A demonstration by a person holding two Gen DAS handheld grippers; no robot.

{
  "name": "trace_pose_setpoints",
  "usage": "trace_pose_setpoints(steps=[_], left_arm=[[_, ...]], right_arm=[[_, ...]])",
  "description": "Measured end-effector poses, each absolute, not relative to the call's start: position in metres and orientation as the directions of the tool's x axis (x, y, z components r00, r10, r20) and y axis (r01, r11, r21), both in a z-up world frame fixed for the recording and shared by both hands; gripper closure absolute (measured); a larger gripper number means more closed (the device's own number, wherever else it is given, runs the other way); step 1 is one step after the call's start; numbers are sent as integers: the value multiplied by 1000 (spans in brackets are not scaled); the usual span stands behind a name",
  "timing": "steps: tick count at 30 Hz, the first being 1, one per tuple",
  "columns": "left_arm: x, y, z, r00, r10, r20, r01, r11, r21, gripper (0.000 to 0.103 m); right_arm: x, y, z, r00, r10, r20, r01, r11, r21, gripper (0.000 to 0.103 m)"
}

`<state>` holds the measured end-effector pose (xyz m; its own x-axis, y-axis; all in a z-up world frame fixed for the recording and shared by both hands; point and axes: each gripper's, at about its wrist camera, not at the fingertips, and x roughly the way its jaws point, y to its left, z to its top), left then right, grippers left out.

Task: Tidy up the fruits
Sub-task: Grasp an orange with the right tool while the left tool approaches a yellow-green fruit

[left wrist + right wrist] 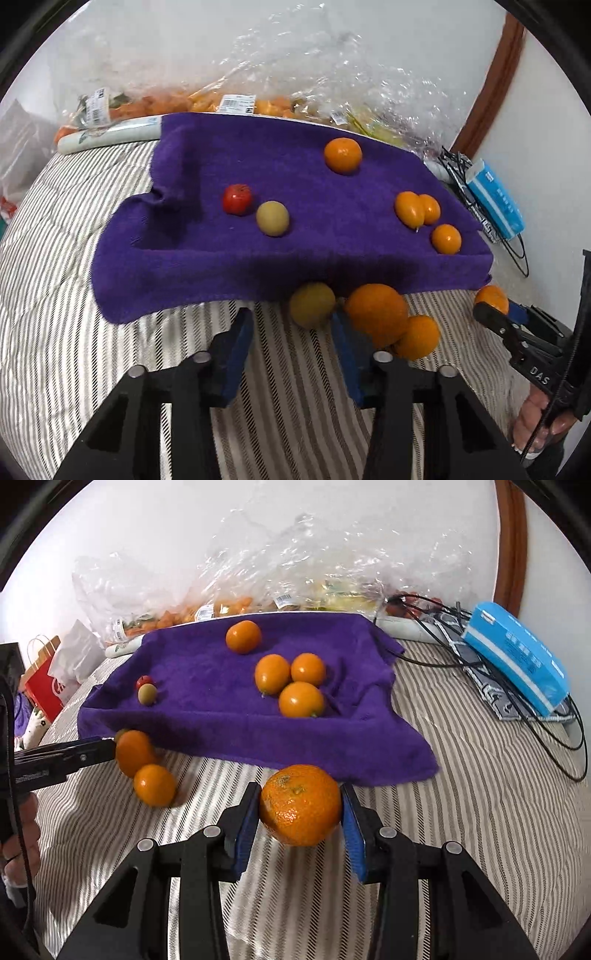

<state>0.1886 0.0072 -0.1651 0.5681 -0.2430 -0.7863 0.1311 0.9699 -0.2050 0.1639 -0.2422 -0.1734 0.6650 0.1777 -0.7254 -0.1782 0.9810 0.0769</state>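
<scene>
Striped bedding [461, 812] fills the lower frame, purple towel [221, 709] above it carrying sorted fruit. Right gripper [300, 808] has its jaws clamped on a big orange [300, 805] at centre-bottom, seemingly mid-carry. Left gripper [291, 354], jaws apart, nears the loose oranges [376, 314]; next, likely set this one onto the towel.

At the right edge of the left wrist view, the right gripper [493, 312] bears white letters "DAS"; barcode labels [236, 104] on the bagged produce are unreadable.
</scene>
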Motion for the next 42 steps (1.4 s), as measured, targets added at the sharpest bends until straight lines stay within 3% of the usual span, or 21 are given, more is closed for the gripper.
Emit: trace_pose_setpoints(steps=[5, 7, 12, 42], left_arm=[[192, -3, -168, 575, -262, -775, 174, 965, -198, 69], [192, -10, -168, 580, -257, -773, 198, 965, -172, 77], [186, -12, -167, 604, -226, -764, 204, 971, -125, 78], [161, 14, -165, 620, -218, -753, 109, 975, -193, 78]], right_arm=[[169, -244, -182, 648, 199, -736, -194, 977, 93, 61], [168, -245, -181, 659, 214, -721, -200, 974, 106, 61], [167, -243, -182, 654, 216, -725, -208, 973, 102, 61], [161, -245, -178, 667, 246, -703, -232, 966, 118, 61]])
